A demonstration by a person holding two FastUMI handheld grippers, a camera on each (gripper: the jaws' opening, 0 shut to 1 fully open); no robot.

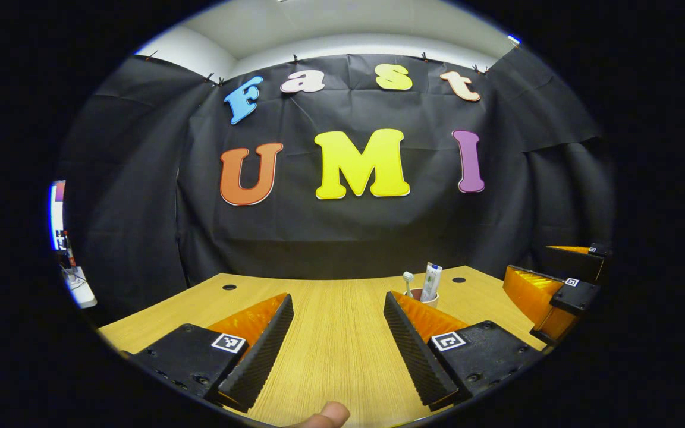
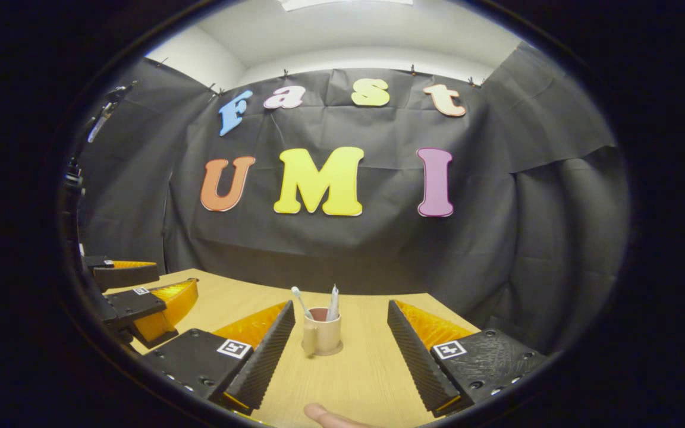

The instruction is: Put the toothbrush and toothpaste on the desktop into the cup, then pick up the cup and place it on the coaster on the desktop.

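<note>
the smooth beige cup stands upright on the wood-grain bench, on a thin round coaster. a toothbrush and a flat toothpaste tube lean inside it. the ridged right tongs and left tongs both stand apart, gripping nothing.

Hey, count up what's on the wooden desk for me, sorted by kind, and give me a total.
Cup: 1
Toothbrush, standing in the cup: 1
Toothpaste tube, standing in the cup: 1
Coaster, a thin edge under the cup: 1
Total: 4
</note>
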